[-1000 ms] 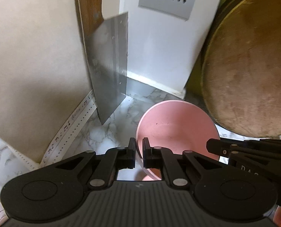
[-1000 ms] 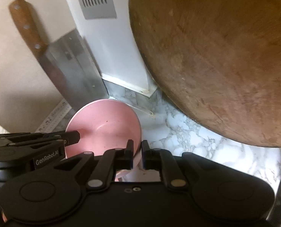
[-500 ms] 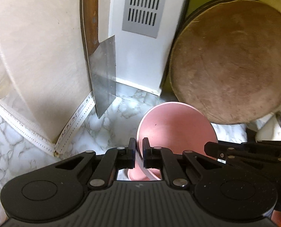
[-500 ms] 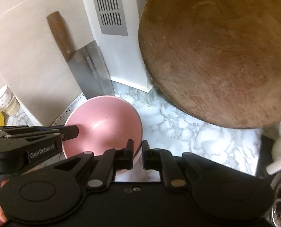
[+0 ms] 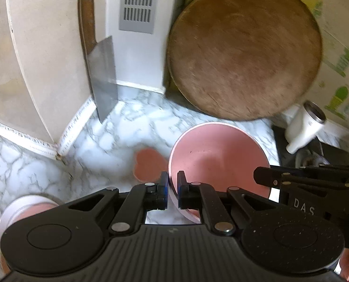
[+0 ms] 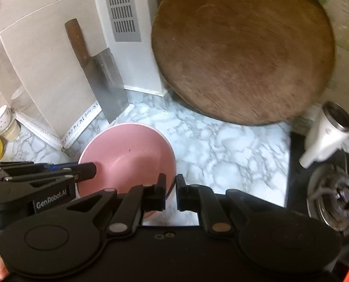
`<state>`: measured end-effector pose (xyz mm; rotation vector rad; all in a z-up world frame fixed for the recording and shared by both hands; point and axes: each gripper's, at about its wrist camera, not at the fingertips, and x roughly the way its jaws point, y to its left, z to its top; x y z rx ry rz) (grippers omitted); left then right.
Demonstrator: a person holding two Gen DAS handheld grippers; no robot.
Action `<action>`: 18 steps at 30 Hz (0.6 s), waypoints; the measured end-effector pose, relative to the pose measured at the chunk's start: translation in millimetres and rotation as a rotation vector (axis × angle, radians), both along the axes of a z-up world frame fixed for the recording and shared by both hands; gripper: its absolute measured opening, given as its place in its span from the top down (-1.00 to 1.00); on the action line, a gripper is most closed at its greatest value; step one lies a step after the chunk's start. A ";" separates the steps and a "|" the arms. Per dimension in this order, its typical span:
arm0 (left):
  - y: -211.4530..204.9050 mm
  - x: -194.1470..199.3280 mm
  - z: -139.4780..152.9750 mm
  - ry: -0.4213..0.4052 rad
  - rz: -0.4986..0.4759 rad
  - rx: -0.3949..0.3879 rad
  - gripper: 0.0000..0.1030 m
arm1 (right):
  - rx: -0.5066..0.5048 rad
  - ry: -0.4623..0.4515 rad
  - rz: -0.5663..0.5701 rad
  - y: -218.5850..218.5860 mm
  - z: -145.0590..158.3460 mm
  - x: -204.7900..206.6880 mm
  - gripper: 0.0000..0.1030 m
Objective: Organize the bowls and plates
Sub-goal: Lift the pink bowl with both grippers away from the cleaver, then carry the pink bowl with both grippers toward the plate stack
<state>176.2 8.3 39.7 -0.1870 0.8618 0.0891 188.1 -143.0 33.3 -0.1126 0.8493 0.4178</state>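
Observation:
A pink bowl hangs a little above the marble counter, carried between both grippers. My left gripper is shut on its left rim, one pad inside and one outside. Across the bowl, my right gripper is shut on the right rim in the same way. Each gripper shows in the other's view: the right gripper at the bowl's right side, the left gripper at its left side. Another pink, white-rimmed dish sits at the lower left, half hidden by my gripper body.
A cleaver leans on the wall in the corner. Beside it stands a big round wooden board. On a black surface to the right lie a white appliance and a glass lid. Cups stand far left. A pink heart-shaped patch marks the counter.
Both grippers have drawn back and upward from the wall corner with the bowl between them. More counter, the appliance and the cups have come into view.

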 end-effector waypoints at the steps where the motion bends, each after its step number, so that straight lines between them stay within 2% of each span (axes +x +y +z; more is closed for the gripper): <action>1: -2.2 -4.1 -1.1 0.002 -0.007 -0.003 0.88 | 0.002 0.000 -0.008 -3.9 -0.6 -4.5 0.83; 11: -30.8 -36.8 -11.2 0.021 -0.067 -0.019 0.88 | 0.002 0.028 -0.061 -35.7 -13.1 -42.0 0.83; 18: -48.3 -47.4 -30.3 0.057 -0.103 -0.027 0.88 | 0.010 0.073 -0.098 -55.7 -32.1 -55.5 0.83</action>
